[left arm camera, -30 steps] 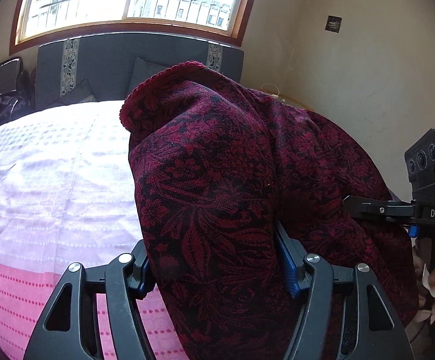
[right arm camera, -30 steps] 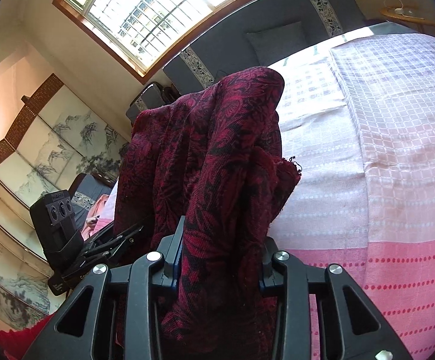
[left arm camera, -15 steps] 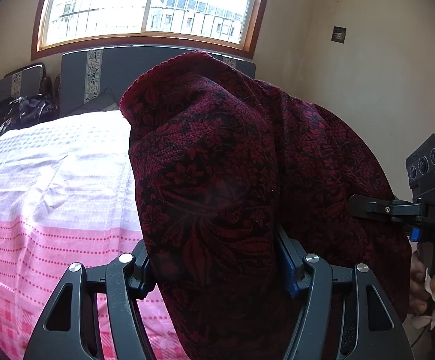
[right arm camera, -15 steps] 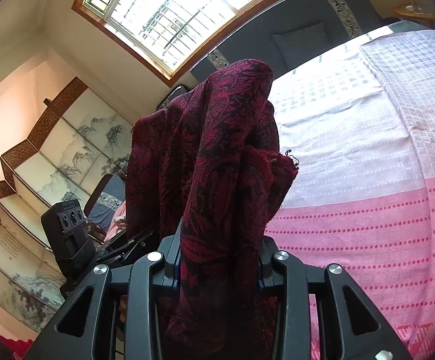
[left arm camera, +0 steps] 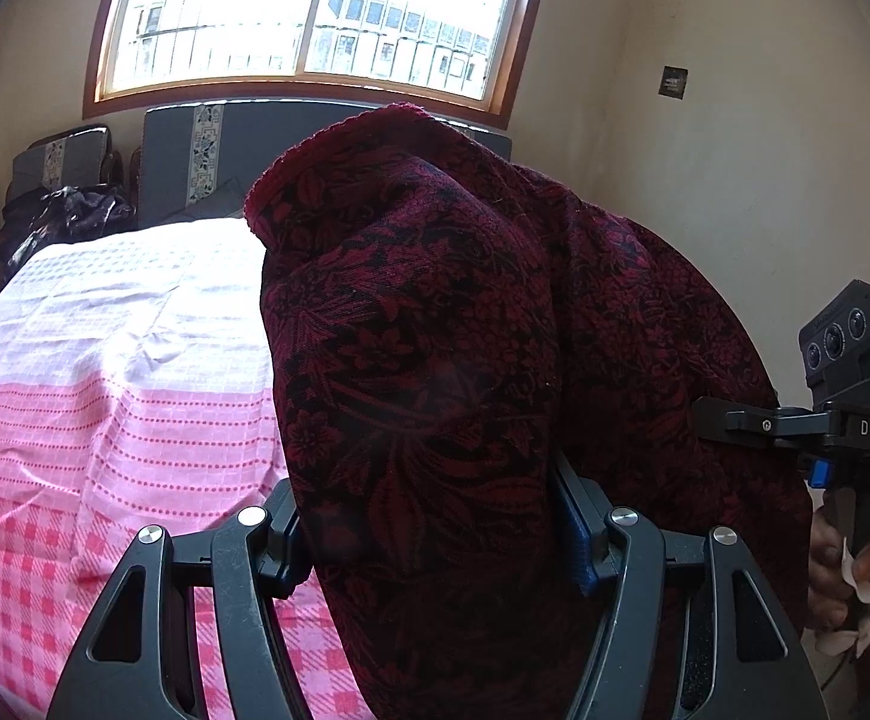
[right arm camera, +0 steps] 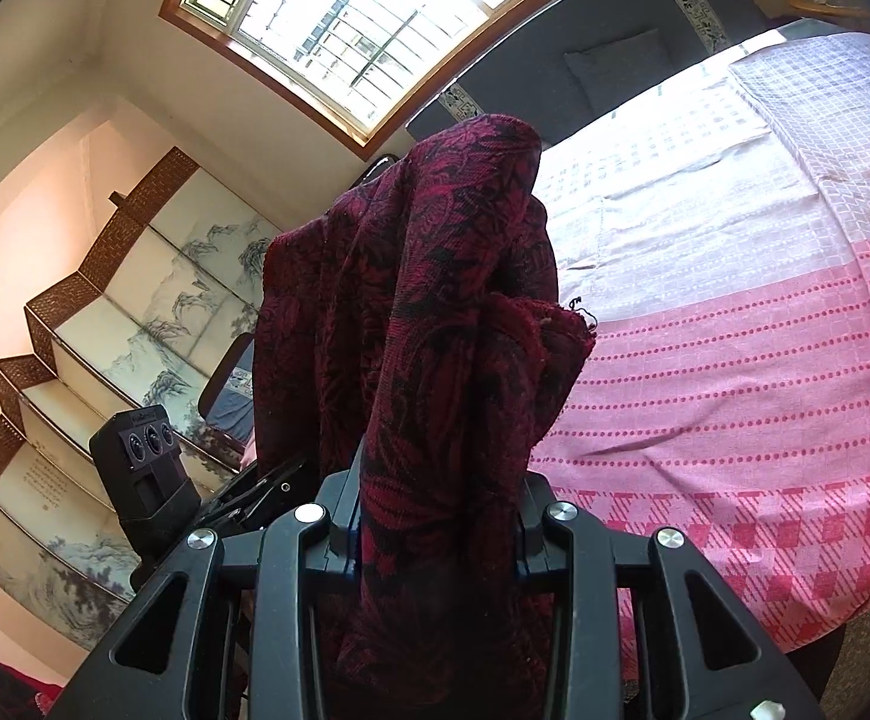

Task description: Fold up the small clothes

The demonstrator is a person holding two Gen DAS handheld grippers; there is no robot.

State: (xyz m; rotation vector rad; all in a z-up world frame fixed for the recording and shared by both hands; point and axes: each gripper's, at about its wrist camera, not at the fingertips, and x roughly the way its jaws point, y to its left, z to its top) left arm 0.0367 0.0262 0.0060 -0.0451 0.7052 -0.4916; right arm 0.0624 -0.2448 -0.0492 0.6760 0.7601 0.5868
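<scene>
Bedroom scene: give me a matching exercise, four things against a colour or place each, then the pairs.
Things:
1. garment
2. bedspread
3. headboard
4. folding screen

Descriptions:
A. pink and white, checked and dotted
B. dark grey with a patterned strip, under the window
C. dark red floral, clamped in both grippers
D. painted landscape panels, beside the bed

Pairs: 1-C, 2-A, 3-B, 4-D

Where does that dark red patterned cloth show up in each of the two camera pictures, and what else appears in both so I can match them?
Left wrist view: the red patterned cloth fills the centre, bunched between the left gripper fingers, trailing right.
Right wrist view: it stands centre, clamped in the right gripper, draping left.
Shared landmark: the pink bedspread, left of the cloth in one view, right in the other.
</scene>
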